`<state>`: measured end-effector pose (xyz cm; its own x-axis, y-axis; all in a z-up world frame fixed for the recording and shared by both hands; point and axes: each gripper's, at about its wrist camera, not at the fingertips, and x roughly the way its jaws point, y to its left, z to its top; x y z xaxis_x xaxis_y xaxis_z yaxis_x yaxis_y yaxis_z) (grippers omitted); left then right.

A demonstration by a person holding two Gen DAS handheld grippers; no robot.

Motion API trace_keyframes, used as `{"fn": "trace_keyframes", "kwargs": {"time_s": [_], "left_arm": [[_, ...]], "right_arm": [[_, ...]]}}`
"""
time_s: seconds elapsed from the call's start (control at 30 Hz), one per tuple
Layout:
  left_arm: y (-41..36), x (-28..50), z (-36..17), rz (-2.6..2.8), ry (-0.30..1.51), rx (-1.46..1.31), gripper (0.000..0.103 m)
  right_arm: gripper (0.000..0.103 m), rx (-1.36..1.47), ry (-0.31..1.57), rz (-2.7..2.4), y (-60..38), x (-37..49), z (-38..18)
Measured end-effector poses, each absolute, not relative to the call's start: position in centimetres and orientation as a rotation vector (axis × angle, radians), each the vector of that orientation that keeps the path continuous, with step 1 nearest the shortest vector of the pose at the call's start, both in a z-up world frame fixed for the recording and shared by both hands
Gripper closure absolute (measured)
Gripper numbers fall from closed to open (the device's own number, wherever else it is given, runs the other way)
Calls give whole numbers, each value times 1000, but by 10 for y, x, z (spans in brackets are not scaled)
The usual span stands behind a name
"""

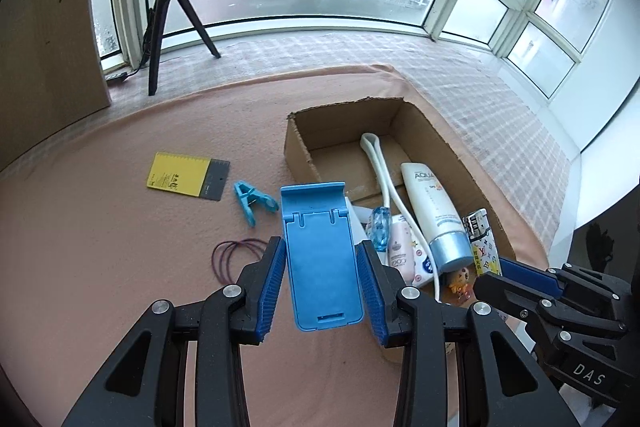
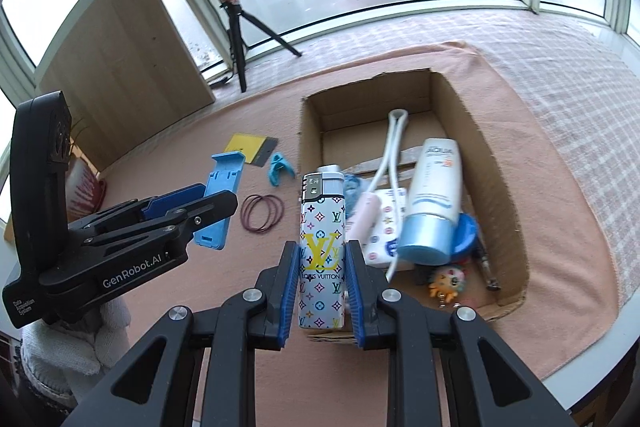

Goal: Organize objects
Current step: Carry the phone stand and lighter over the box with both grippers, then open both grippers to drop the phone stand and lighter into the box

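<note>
My left gripper [image 1: 322, 257] is shut on a blue phone stand [image 1: 320, 259], held above the pink cloth just left of the cardboard box [image 1: 344, 115]. The stand also shows in the right wrist view [image 2: 219, 203]. My right gripper [image 2: 322, 259] is shut on a white patterned lighter [image 2: 322, 247], held over the near left corner of the box [image 2: 368, 87]. The lighter also shows in the left wrist view [image 1: 482, 243]. Inside the box lie a white tube with a blue cap [image 2: 434, 199], a white cord [image 2: 390, 163], a small pink bottle [image 2: 366, 217] and a small doll [image 2: 446, 281].
On the cloth left of the box lie a yellow card [image 1: 180, 175], a blue clip [image 1: 250, 201] and dark red rubber bands [image 1: 236, 255]. A ring light on a black tripod [image 1: 160, 27] stands by the window. A wooden panel [image 2: 120, 67] stands at the left.
</note>
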<state>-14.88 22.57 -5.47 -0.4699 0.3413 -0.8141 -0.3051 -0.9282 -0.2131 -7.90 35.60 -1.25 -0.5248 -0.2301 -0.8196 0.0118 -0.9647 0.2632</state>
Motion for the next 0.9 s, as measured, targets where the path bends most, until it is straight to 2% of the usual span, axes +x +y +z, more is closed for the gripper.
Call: {"fn": "trace_keyframes", "kwargs": {"time_s": [0.9], "left_arm": [[341,-204,-77,2352,20,-1372,63]], "right_arm": [[82,1533,-390,-2626,419,-80,-33]]}}
